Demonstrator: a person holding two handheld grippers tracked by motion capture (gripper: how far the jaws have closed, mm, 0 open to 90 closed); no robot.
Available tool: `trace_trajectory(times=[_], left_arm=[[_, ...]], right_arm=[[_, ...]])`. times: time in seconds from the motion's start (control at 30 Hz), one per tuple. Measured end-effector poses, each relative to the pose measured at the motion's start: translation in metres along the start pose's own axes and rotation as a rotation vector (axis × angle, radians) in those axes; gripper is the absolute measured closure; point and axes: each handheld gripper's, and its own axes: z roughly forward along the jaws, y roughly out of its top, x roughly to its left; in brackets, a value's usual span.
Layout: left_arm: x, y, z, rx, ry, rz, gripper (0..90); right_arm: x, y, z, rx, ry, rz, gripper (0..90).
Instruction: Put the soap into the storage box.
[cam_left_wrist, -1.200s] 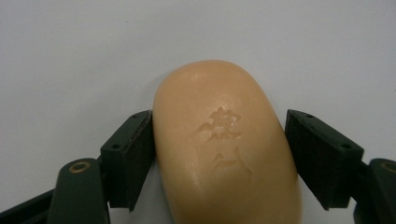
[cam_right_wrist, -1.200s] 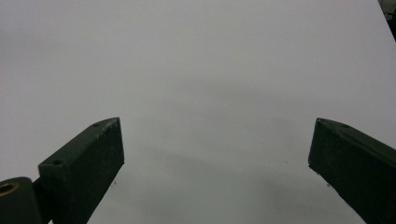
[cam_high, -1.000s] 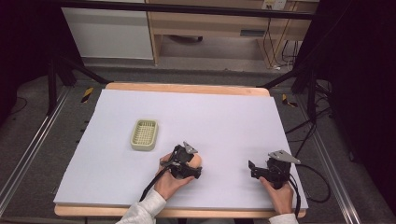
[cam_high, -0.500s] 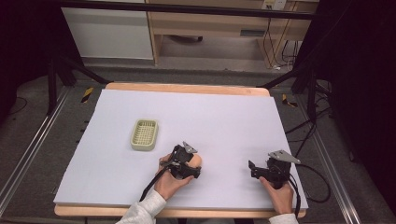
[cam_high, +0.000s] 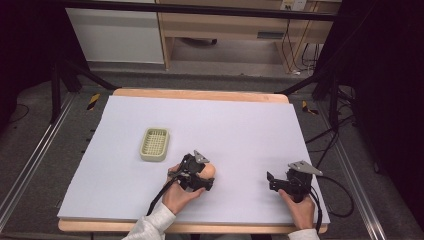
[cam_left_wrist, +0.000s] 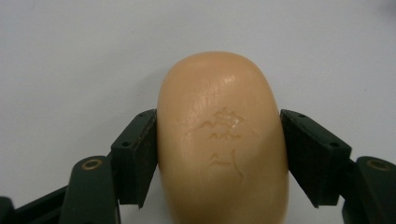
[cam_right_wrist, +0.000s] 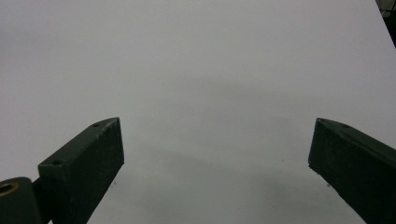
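Looking down from the high view, the left gripper holds a soap bar near the tabletop's front edge, a basket (pale green) nearby. Left gripper view: jaws clamp the soap's sides. Right gripper view: jaws spread wide over bare surface.

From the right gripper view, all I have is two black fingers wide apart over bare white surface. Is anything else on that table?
Observer: Yes, a pale green slotted tray sits left of centre on the table.
Operator: Is the left gripper idle too?
Observer: No, its fingers press both sides of a tan soap bar.
Operator: Is the bar plain?
Observer: No, its top has an embossed mark.
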Motion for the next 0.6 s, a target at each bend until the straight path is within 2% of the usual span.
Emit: trace_trajectory(times=[0.3, 0.6], left_arm=[[0.004, 0.001, -0.014, -0.033, -0.003, -0.007, 30.8], [0.016, 0.003, -0.031, -0.067, 0.002, -0.030, 31.0]], right_arm=[[0.000, 0.000, -0.001, -0.001, -0.001, 0.001, 3.7], [-0.001, 0.000, -0.001, -0.006, -0.001, 0.001, 3.7]])
